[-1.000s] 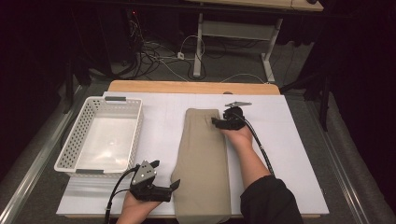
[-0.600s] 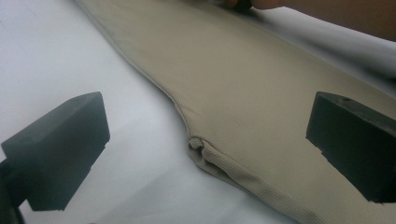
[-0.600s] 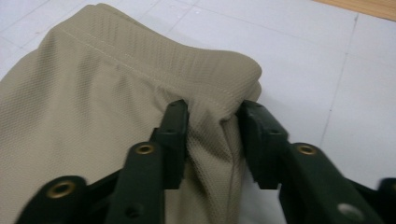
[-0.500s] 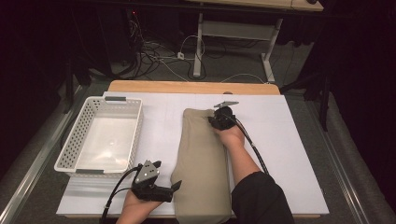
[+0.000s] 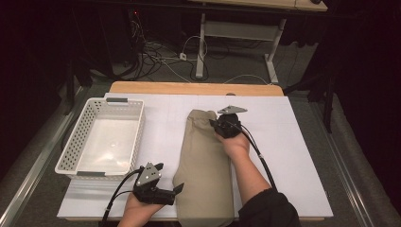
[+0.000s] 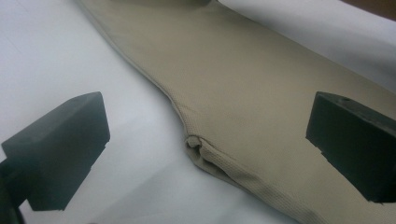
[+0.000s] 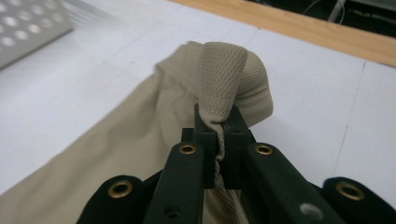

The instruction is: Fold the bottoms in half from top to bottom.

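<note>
Item: beige cloth (image 5: 205,165), lengthwise on table (image 5: 302,142), right of basket (image 5: 101,142). Right tool (image 5: 218,126) has just clamped its far end; left tool (image 5: 176,189) open at near edge. Folding barely begun, basket unfilled

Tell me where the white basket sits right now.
In the high view the basket sits on the table's left side, left of the beige cloth and just beyond the left gripper.
</note>
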`<state>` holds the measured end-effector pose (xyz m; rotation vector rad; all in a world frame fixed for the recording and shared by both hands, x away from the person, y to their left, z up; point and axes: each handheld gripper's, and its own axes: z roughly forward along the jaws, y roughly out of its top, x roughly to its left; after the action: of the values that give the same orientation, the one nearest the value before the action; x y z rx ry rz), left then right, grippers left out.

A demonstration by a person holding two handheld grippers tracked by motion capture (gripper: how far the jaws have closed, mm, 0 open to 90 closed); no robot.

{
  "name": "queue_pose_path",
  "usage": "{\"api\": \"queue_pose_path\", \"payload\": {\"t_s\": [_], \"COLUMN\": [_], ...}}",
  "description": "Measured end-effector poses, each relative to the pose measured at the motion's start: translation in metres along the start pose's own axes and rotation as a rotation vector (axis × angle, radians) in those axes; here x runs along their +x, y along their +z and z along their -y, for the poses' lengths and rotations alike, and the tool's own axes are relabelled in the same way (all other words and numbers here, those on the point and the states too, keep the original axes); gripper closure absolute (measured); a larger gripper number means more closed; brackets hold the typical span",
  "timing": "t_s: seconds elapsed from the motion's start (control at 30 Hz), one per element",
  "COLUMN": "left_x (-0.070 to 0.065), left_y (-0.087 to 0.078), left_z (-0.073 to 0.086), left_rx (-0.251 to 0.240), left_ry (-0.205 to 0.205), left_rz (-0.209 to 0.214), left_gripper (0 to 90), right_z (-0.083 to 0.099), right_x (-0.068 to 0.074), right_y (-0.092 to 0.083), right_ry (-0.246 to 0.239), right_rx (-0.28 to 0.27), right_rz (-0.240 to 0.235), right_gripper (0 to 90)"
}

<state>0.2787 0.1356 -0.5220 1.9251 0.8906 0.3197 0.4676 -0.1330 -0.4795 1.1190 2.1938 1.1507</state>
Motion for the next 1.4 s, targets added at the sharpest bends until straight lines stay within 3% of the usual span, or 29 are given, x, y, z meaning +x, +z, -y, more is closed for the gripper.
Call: {"api": "queue_pose_path", "payload": {"t_s": [0.1, 0.27, 0.3, 0.6, 0.83, 0.93, 1.03, 1.1, 1.2, 1.33, 1.4], "left_x": [-0.001, 0.001, 0.002, 0.002, 0.001, 0.002, 0.001, -0.004, -0.012, -0.016, -0.016], "left_y": [0.0, -0.002, -0.002, -0.003, -0.003, -0.004, -0.004, -0.004, -0.003, 0.004, 0.014], "left_z": [0.0, 0.001, 0.001, 0.001, 0.001, -0.001, -0.006, -0.011, -0.018, -0.027, -0.032], "left_rx": [0.0, -0.017, -0.027, -0.033, -0.027, -0.035, -0.054, -0.078, -0.067, -0.057, -0.025], "left_ry": [0.017, 0.001, 0.013, 0.015, -0.007, 0.009, -0.013, 0.001, 0.026, 0.049, 0.053], "left_rz": [-0.003, 0.018, 0.013, 0.009, 0.015, 0.035, 0.059, 0.068, 0.074, 0.07, 0.058], "left_gripper": [0.0, 0.0, 0.0, 0.0, 0.0, 0.0, 0.0, 0.0, 0.0, 17.7, 26.3], "right_z": [0.0, 0.004, 0.005, 0.04, 0.08, 0.094, 0.107, 0.114, 0.123, 0.129, 0.132], "right_x": [0.01, 0.023, 0.025, 0.041, 0.052, 0.054, 0.053, 0.055, 0.057, 0.061, 0.061], "right_y": [-0.018, -0.047, -0.053, -0.091, -0.108, -0.113, -0.117, -0.12, -0.122, -0.124, -0.125], "right_ry": [-0.014, -0.059, -0.063, -0.096, -0.126, -0.145, -0.149, -0.169, -0.166, -0.18, -0.183], "right_rx": [-0.033, -0.099, -0.106, -0.154, -0.126, -0.102, -0.073, -0.054, -0.04, -0.016, -0.008], "right_rz": [-0.016, -0.06, -0.071, -0.146, -0.199, -0.2, -0.208, -0.208, -0.223, -0.223, -0.219], "right_gripper": [88.5, 88.5, 88.5, 88.4, 87.7, 86.1, 81.4, 74.3, 70.3, 67.7, 67.1]}}
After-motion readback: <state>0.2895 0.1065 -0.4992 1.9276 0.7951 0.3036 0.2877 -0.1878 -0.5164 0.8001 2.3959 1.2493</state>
